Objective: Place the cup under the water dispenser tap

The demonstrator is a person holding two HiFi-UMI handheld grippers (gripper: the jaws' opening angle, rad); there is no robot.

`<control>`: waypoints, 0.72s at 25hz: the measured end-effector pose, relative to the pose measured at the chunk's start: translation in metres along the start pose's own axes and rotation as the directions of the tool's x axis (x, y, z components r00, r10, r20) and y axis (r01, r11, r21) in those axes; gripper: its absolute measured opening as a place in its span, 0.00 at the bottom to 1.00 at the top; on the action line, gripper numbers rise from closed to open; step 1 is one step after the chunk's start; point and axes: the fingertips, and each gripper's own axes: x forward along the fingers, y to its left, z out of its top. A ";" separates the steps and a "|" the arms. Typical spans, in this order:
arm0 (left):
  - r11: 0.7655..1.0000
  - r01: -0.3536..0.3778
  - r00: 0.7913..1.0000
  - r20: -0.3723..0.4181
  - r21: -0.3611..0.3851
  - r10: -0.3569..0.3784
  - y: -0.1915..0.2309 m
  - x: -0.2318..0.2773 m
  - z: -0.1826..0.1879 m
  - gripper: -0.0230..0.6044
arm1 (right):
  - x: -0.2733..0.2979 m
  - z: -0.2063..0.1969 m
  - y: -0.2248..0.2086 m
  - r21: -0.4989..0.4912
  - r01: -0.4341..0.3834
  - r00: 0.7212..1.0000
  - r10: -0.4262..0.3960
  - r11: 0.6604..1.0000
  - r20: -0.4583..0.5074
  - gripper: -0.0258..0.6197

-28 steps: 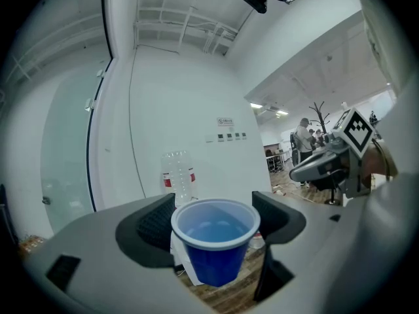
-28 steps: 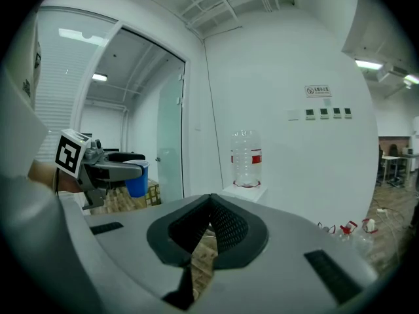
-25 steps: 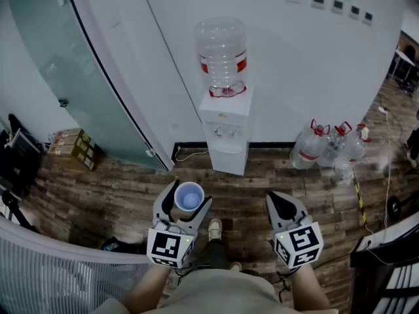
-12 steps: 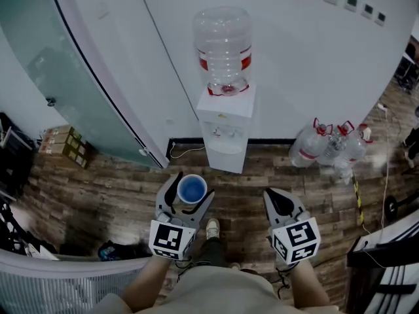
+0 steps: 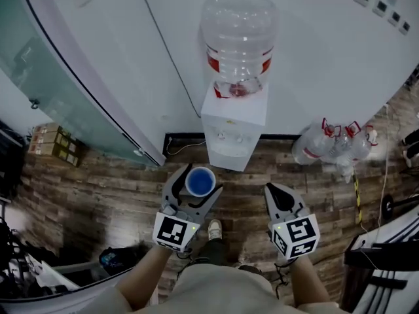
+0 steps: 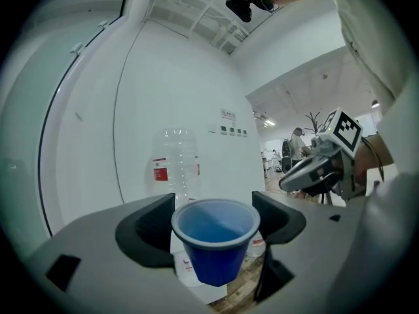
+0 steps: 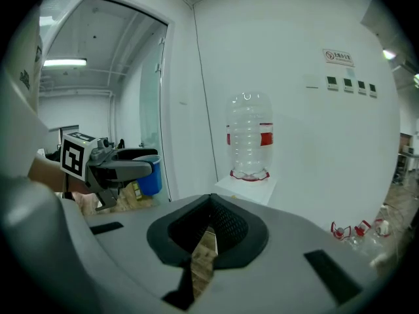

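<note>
Left gripper (image 5: pixel 196 184) is clamped on the cup (image 6: pixel 216 241): blue plastic, tapered, rolled rim, upright with mouth up, 1 jaw pressing each side near the rim, held in the air over the wood floor (image 5: pixel 98 195). In head view the cup is short of the dispenser (image 5: pixel 234 120), which sits at 1 o'clock from it: white body, clear bottle (image 5: pixel 237 41) with red label on top, spare bottles (image 5: pixel 330 146) on the floor at its 3 o'clock. Right gripper (image 5: pixel 275 192) has jaws together with nothing between, at 3 o'clock of the cup.
</note>
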 end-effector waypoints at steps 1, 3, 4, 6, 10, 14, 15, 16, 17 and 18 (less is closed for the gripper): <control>1.000 0.012 1.000 -0.007 -0.004 -0.012 0.010 0.008 -0.006 0.63 | 0.014 0.002 -0.001 0.011 -0.002 1.000 0.002 1.000 0.000 0.05; 0.999 0.040 0.999 -0.017 -0.020 -0.041 0.029 0.025 -0.019 0.63 | 0.042 0.005 -0.003 0.034 -0.008 1.000 0.008 0.999 0.003 0.05; 0.998 0.052 0.998 -0.017 -0.026 -0.053 0.037 0.033 -0.024 0.63 | 0.056 0.005 -0.005 0.038 -0.007 1.000 0.007 0.999 0.004 0.05; 0.997 0.069 0.998 -0.011 -0.025 -0.069 0.052 0.049 -0.035 0.63 | 0.083 0.005 -0.010 0.034 -0.001 1.000 0.001 0.999 0.002 0.05; 0.997 0.079 0.997 0.027 -0.010 -0.079 0.067 0.072 -0.055 0.63 | 0.121 -0.010 -0.019 0.032 0.003 1.000 -0.003 0.999 -0.007 0.05; 0.998 0.057 0.997 0.047 -0.030 -0.055 0.072 0.087 -0.080 0.63 | 0.150 -0.026 -0.030 0.004 0.003 1.000 -0.003 1.000 0.006 0.05; 0.998 0.047 0.998 0.051 -0.033 -0.045 0.076 0.093 -0.086 0.63 | 0.160 -0.029 -0.033 -0.012 0.000 1.000 0.000 1.000 0.012 0.05; 0.999 0.036 0.998 0.055 -0.035 -0.034 0.080 0.098 -0.092 0.63 | 0.171 -0.030 -0.036 -0.026 -0.006 1.000 0.007 1.000 0.019 0.05; 0.999 0.026 0.998 0.057 -0.026 -0.025 0.084 0.103 -0.098 0.63 | 0.181 -0.033 -0.038 -0.037 -0.015 1.000 0.016 0.999 0.025 0.05; 1.000 0.020 0.998 0.052 0.004 -0.020 0.087 0.109 -0.105 0.63 | 0.191 -0.036 -0.041 -0.042 -0.026 0.999 0.027 0.999 0.029 0.05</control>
